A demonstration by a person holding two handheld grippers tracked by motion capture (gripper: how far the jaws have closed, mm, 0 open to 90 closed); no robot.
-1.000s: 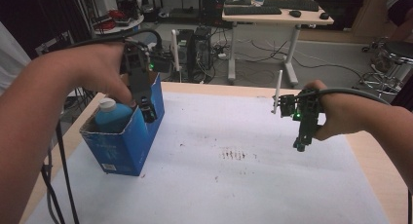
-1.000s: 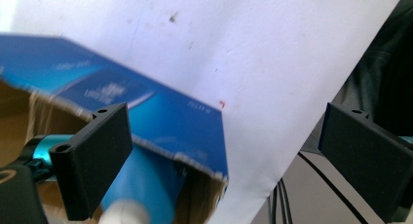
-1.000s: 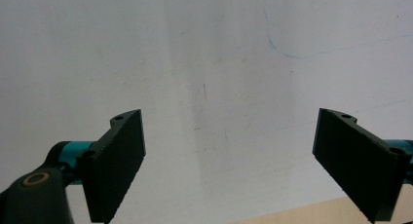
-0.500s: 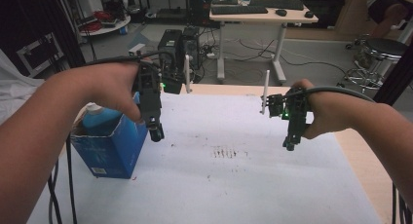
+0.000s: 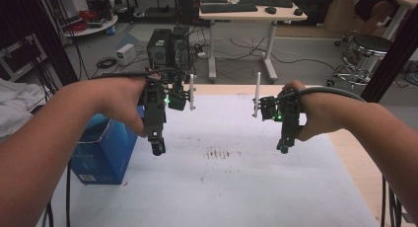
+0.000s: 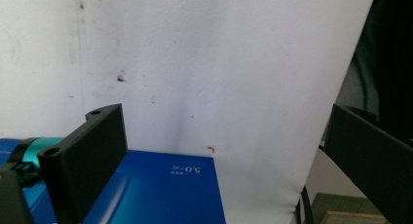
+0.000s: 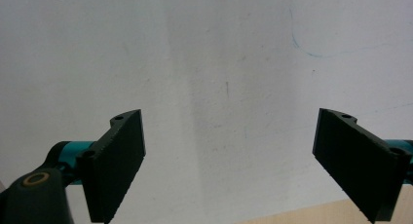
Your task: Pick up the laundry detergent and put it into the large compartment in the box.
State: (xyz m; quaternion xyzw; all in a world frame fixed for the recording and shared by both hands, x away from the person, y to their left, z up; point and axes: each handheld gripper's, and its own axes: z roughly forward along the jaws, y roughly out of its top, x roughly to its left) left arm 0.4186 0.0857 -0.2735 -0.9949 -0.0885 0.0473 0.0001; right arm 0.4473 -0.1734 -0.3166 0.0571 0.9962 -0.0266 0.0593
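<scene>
Tools are held in both hands above the white sheet (image 5: 236,187) that covers the counter (image 5: 357,163), each pointing steeply down. The left tool (image 5: 157,149) is carried just beside the blue box (image 5: 101,153), at its right-hand side and slightly above its top edge; its jaws are spread wide with nothing between them, as is seen in the left gripper view, where the blue box (image 6: 160,195) lies below the jaws and the sheet (image 6: 219,68) stretches beyond. It is judged that this tool is kept released and close to the box so that the box, or what sits inside it, can be reached with a short move.

The right tool (image 5: 283,148) is held well apart from the box, on the far side of the dark smudges (image 5: 219,153) printed on the sheet. Its jaws are likewise wide apart and empty in the right gripper view, with bare sheet (image 7: 219,87) under them and a strip of wooden counter (image 7: 311,215) at the lower edge. It appears to be parked clear so that room is left for the left hand's work, while being kept ready to help.

The box is stood upright on the sheet near the counter's left edge, partly hidden by the left forearm (image 5: 59,133). What it contains cannot be told from here. Neither tool is touching the box.
</scene>
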